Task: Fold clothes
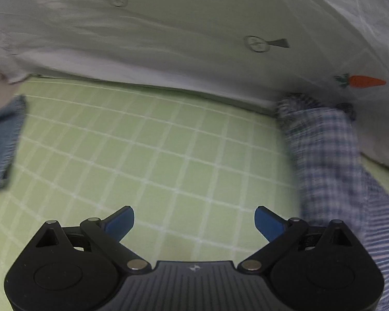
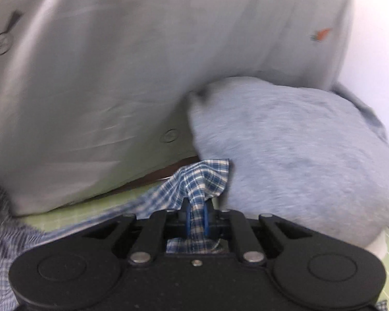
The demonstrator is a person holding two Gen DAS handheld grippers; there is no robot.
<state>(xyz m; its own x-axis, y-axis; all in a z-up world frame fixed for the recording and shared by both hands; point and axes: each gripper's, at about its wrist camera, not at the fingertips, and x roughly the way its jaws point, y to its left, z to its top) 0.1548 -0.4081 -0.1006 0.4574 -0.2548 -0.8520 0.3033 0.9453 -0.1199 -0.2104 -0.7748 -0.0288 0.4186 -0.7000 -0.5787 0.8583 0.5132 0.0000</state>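
The plaid shirt [image 2: 194, 181] is in my right gripper [image 2: 196, 216]: its blue fingers [image 2: 188, 217] are pressed together on a bunched corner of the blue and white checked cloth, which stands up above the jaws and also hangs a little behind them. From this pinch the fabric runs down to the left onto the green checked sheet [image 2: 64, 216]. The right gripper points forward and somewhat downward, toward a grey bundle of cloth [image 2: 298, 155] just beside the held corner on the right, and a big white cover with small prints [image 2: 103, 90] fills the space behind. In the left wrist view I see the same plaid shirt [image 1: 326, 160] as a long roll at the right edge, lying on the green sheet [image 1: 142, 155] and reaching up to the white cover [image 1: 168, 39], near a small carrot print [image 1: 365, 81]. My left gripper [image 1: 194, 223] is tilted steeply down over the bare sheet, its blue fingertips [image 1: 120, 221] spread wide with nothing between them, well apart from the shirt. A blue denim piece [image 1: 2, 142] lies at the far left of this view. Both views are a little blurred.
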